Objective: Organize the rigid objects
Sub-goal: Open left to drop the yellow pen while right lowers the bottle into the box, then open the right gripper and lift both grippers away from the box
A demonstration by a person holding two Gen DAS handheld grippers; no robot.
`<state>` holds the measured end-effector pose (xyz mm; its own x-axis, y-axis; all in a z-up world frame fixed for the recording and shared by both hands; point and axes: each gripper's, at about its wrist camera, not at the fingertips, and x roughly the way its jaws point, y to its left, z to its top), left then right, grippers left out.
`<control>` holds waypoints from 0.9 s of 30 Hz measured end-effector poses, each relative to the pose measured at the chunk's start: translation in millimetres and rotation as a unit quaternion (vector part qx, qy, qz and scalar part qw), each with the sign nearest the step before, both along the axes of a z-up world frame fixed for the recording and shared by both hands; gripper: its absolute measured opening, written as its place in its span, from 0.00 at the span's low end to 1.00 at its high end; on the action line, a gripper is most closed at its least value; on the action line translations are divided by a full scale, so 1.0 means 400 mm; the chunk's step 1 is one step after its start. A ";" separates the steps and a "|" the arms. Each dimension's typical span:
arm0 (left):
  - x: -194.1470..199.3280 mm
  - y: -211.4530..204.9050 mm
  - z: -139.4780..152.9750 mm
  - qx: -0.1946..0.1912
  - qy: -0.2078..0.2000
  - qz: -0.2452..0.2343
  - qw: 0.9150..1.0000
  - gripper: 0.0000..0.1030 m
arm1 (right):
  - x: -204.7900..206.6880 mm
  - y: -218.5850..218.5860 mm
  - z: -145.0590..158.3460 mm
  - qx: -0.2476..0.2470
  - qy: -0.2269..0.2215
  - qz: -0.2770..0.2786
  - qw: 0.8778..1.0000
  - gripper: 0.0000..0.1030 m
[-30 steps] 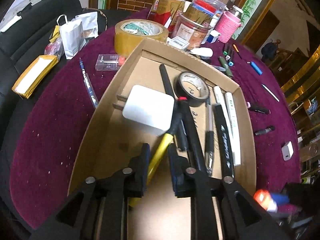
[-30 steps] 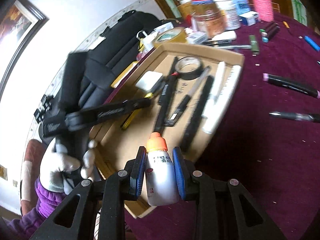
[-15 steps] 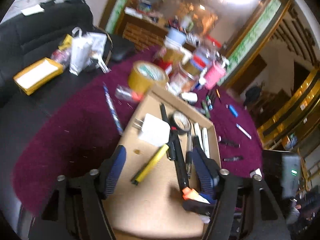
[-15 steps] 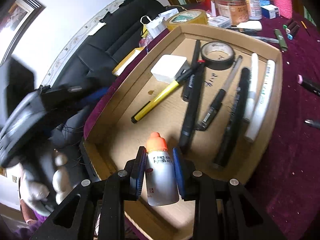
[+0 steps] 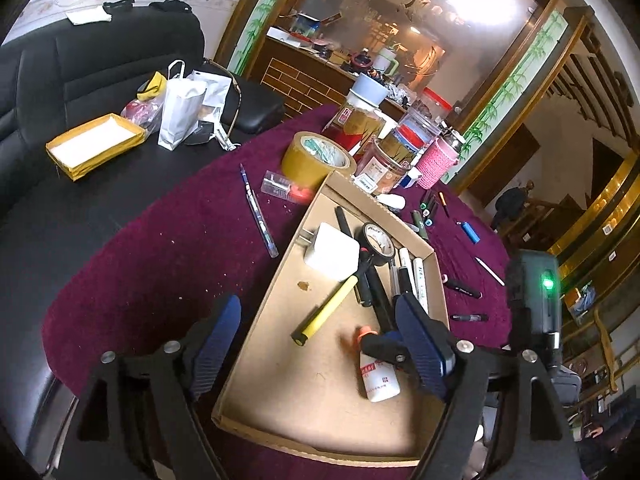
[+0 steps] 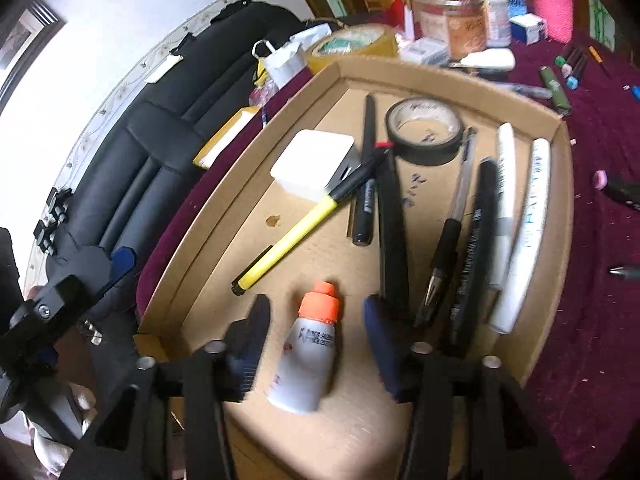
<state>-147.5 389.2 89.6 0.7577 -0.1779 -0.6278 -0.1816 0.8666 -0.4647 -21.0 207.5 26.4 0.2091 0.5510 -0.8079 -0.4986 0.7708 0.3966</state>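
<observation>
A shallow cardboard tray [image 5: 260, 320] [image 6: 192, 224] lies on the purple table. In it lie a white charger block [image 5: 332, 251] [image 6: 312, 160], a yellow pen [image 5: 324, 312] [image 6: 288, 240], a black tape roll [image 5: 378, 238] [image 6: 424, 128], several black and white markers [image 6: 480, 224] and a small white bottle with an orange cap [image 5: 376, 372] [image 6: 310, 356]. My right gripper [image 6: 316, 324] is open, its jaws on either side of the bottle, which lies on the tray floor. My left gripper [image 5: 316, 344] is open and empty, raised above the tray's near end.
Loose pens and markers [image 5: 260, 212] [image 5: 464, 286] lie on the purple cloth [image 5: 160, 264]. A brown tape roll [image 5: 316, 156], jars [image 5: 384, 160] and a pink cup [image 5: 436, 158] stand behind the tray. A black sofa [image 5: 80, 64] with bags is at the left.
My right gripper carried the bottle over the tray, lowered it and opened, leaving it on the tray floor. My left gripper let go of the yellow pen, opened and rose.
</observation>
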 end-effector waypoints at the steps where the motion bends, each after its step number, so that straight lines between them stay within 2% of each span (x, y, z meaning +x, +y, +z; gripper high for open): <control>1: -0.001 -0.002 0.000 0.001 -0.001 0.002 1.000 0.77 | -0.006 -0.011 0.012 0.003 -0.009 -0.003 1.000 0.55; 4: -0.009 -0.006 0.003 0.005 -0.009 0.010 1.000 0.77 | -0.022 -0.046 0.047 0.008 -0.034 -0.013 0.999 0.61; 6: -0.017 -0.009 0.007 0.009 -0.016 0.021 1.000 0.77 | -0.039 -0.084 0.072 0.002 -0.064 -0.025 0.998 0.70; 8: -0.026 -0.013 0.011 0.016 -0.023 0.030 0.999 0.77 | -0.053 -0.116 0.093 -0.012 -0.100 -0.041 0.994 0.73; 14: -0.024 -0.067 0.026 0.035 -0.025 0.018 0.999 0.77 | -0.069 -0.205 0.114 -0.073 -0.183 -0.088 0.976 0.76; 27: 0.026 -0.304 0.032 0.073 -0.007 -0.069 0.995 0.77 | -0.103 -0.400 0.117 -0.116 -0.243 -0.143 0.952 0.80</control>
<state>-137.0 267.4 102.4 0.7407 -0.1885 -0.6449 -0.0511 0.9412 -0.3338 -62.4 47.3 73.2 0.7038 0.2340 -0.6708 -0.3371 0.9411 -0.0253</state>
